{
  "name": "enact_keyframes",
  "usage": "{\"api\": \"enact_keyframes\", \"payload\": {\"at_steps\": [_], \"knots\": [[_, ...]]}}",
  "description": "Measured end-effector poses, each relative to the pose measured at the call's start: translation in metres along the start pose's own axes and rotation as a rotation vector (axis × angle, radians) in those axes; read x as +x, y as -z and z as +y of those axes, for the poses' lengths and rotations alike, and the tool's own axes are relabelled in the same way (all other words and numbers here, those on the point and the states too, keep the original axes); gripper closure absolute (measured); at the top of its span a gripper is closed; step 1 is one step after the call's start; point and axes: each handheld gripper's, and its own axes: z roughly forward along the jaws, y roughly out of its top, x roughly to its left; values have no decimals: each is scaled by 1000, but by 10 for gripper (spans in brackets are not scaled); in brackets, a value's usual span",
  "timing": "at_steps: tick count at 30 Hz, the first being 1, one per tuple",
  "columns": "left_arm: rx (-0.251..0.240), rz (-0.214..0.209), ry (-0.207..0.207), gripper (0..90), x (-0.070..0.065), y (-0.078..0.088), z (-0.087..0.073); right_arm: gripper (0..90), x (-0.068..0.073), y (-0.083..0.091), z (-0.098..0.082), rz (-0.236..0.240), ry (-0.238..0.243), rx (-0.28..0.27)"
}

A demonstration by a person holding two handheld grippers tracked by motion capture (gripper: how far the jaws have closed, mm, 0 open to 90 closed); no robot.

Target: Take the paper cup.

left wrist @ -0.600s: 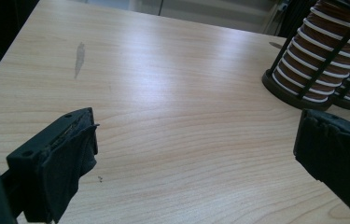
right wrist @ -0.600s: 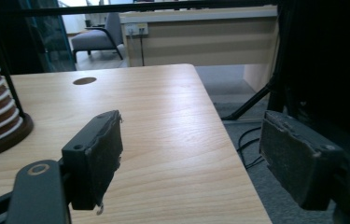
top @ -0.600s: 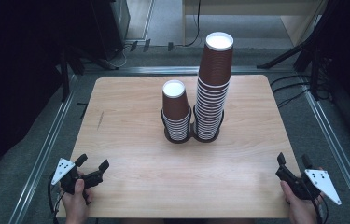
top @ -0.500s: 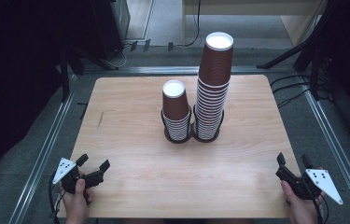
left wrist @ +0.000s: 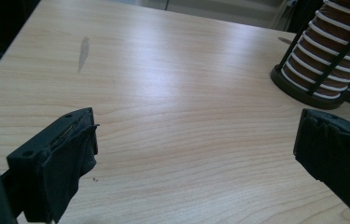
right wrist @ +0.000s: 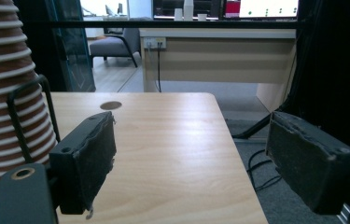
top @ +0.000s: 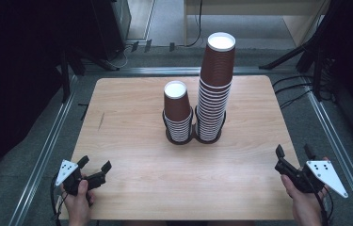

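At the near left corner of the table [top: 132, 94], the left hand [top: 77, 200] holds the left gripper [top: 94, 167] low, jaws spread wide on nothing, aimed toward the cups. Opposite, the right hand [top: 306, 200] holds the right gripper [top: 292, 153] at the near right edge, jaws also apart and empty. Both cup stacks, short [top: 178, 113] and tall [top: 214, 92], stand mid-table, well apart from both.
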Motion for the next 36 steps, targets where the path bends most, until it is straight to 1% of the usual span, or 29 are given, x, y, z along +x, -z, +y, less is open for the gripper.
{"api": "enact_keyframes", "payload": {"at_steps": [1, 3, 4, 5, 6, 7, 8, 9, 11, 13, 14, 16, 22, 25, 28, 29, 30, 32, 35, 36], "knots": [[-2, 1, 14, 0, 2, 0, 0, 162, 5, -3, 7, 4, -9, -1], [-17, -16, 53, 0, 7, 2, 1, 162, 9, -4, 13, 13, -15, -3], [-17, -16, 53, 0, 7, 2, 1, 162, 9, -4, 13, 13, -15, -3], [-23, -23, 66, 0, 9, 3, 0, 161, 15, -6, 20, 24, -6, -6], [-23, -23, 66, 0, 9, 3, 0, 161, 15, -6, 20, 24, -6, -6], [-22, -33, 66, 0, 9, 3, 0, 161, 17, -6, 22, 29, -8, -7], [-19, -42, 65, 0, 9, 3, 0, 160, 21, -7, 29, 44, -11, -15], [-19, -42, 65, 0, 9, 3, 0, 159, 22, -8, 31, 50, -15, -16], [-18, -54, 73, 0, 10, 3, 0, 159, 24, -8, 34, 52, -16, -21], [-12, -65, 85, 0, 11, 2, 0, 159, 29, -9, 41, 62, -6, -26], [-8, -71, 91, 0, 12, 2, 0, 158, 34, -11, 46, 72, 2, -26], [-2, -75, 94, 0, 12, 2, 0, 159, 38, -12, 50, 81, 6, -33], [5, -79, 81, 0, 11, 0, 1, 159, 52, -19, 63, 106, 16, -46], [8, -72, 72, 0, 9, 0, 1, 162, 58, -23, 69, 117, 24, -51], [19, -62, 43, 0, 6, -2, 1, 162, 63, -26, 74, 127, 29, -55], [19, -62, 43, 0, 6, -2, 1, 162, 63, -26, 74, 127, 29, -55], [24, -59, 29, 0, 4, -2, 1, 162, 65, -27, 76, 129, 30, -56], [29, -56, 17, 0, 3, -3, 1, 162, 69, -30, 81, 135, 28, -57], [30, -55, 19, 0, 3, -3, 1, 162, 72, -32, 84, 141, 29, -57], [31, -56, 22, 0, 3, -3, 1, 162, 76, -35, 87, 150, 31, -57]]}}
